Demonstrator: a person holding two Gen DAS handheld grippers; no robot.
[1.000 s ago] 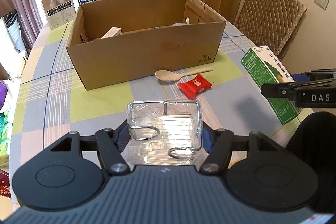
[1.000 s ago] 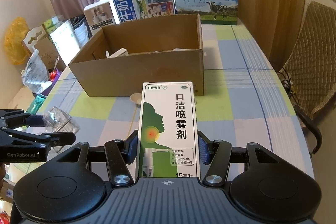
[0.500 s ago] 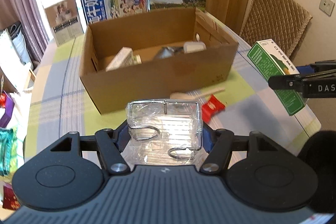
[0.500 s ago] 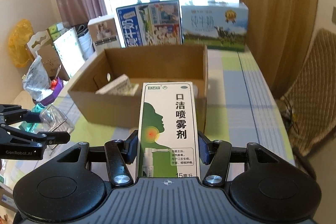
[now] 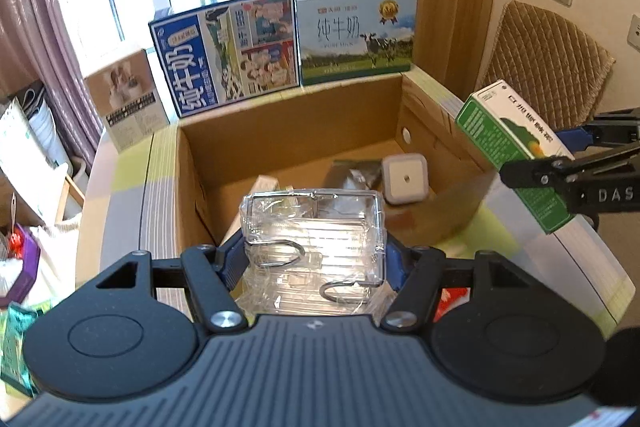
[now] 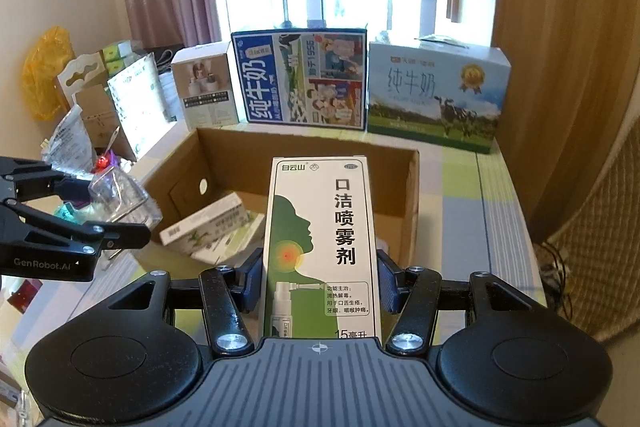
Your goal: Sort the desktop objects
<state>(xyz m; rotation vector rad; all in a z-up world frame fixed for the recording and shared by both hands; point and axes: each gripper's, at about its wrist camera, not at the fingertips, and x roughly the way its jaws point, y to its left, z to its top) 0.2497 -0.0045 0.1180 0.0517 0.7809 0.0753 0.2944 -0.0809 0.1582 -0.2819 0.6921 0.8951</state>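
Above the carton's (image 5: 288, 131) near rim, left gripper (image 5: 314, 259) pinches one wrapped wire rack (image 5: 314, 227); at 3 o'clock, right gripper (image 6: 320, 279) pinches one spray box (image 6: 320, 227). Inside, bare floor shows toward 12 o'clock.

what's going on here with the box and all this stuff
A person is sorting desk items into an open cardboard box, with a gripping tool in each hand. The left tool is shut on a wire hook rack wrapped in clear plastic; the right tool is shut on a green and white throat spray carton. Both are held above the box's near edge, nothing released. A white square gadget and small cartons already lie inside.
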